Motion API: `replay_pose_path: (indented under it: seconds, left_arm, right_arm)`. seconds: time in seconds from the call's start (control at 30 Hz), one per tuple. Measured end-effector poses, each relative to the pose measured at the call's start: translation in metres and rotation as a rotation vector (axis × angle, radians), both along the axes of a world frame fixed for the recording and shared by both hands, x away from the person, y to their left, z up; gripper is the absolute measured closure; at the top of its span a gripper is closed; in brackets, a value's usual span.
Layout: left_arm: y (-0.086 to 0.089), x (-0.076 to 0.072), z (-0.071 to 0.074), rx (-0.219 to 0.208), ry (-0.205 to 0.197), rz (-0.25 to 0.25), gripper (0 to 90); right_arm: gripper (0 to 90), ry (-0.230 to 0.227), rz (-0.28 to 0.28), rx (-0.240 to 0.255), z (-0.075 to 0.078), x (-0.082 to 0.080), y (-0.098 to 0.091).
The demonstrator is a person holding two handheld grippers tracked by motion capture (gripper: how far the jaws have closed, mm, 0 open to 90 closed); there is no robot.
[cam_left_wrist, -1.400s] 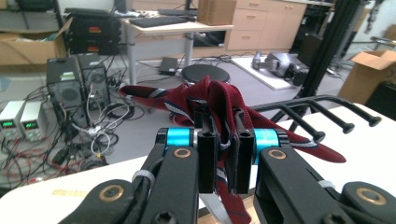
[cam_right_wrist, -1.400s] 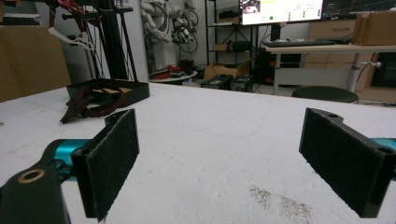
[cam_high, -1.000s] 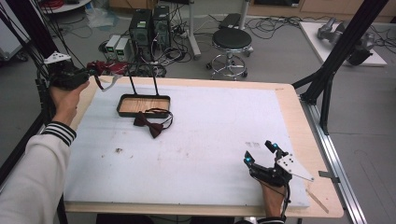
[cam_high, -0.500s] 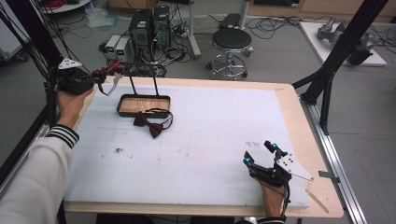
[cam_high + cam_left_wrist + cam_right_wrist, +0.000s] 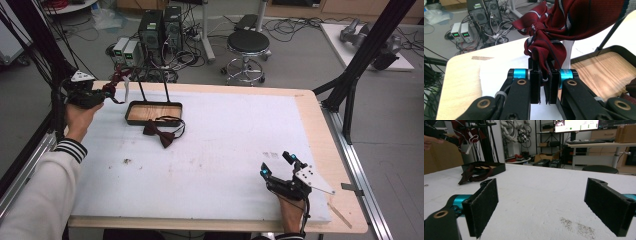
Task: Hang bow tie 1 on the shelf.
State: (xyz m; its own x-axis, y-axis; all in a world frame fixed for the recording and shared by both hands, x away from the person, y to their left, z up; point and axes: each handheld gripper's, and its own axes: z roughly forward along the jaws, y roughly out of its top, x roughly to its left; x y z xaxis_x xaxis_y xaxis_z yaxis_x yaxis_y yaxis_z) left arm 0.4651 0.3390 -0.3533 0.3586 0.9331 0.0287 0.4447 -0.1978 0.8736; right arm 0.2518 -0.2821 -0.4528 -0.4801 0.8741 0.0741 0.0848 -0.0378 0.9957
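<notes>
My left gripper point(image 5: 107, 92) hovers over the table's far left corner, shut on a dark red striped bow tie point(image 5: 117, 79). In the left gripper view the tie's fabric point(image 5: 554, 32) bunches up from between the closed pads of that gripper point(image 5: 544, 85). Just right of it sits a black tray with a wooden floor point(image 5: 135, 116), with two thin black rods point(image 5: 166, 90) rising from it. A second dark red bow tie point(image 5: 160, 134) lies against the tray's near rim. My right gripper point(image 5: 276, 165) rests at the near right, open with nothing between its pads point(image 5: 541, 205).
The white mat point(image 5: 225, 145) covers most of the wooden table. Black frame posts point(image 5: 350, 85) stand at the right edge. A stool point(image 5: 248, 42) and computer boxes point(image 5: 160, 25) sit on the floor beyond the far edge. The tray point(image 5: 496, 167) shows far off in the right gripper view.
My left hand has sunk a little and drifted toward the tray, still carrying the bow tie. The right hand has kept still.
</notes>
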Motion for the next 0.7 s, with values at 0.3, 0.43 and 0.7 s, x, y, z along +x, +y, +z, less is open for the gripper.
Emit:
replay_pose_path:
  seconds: [0.3, 0.43, 0.7]
  left_arm:
    - [0.0031, -0.0054, -0.0029, -0.036, -0.034, -0.019, 84.4]
    - [0.0050, -0.0060, -0.0026, -0.040, -0.027, -0.015, 83.7]
    - [0.0048, -0.0070, -0.0024, -0.035, -0.025, -0.020, 68.9]
  right_arm:
    - [11.3, -0.002, 0.002, -0.002, -0.0001, 0.0000, 0.0003]
    - [11.3, -0.004, 0.001, -0.002, 0.0000, 0.0001, 0.0003]
    - [11.3, -0.005, 0.001, -0.003, 0.0000, 0.0000, 0.0002]
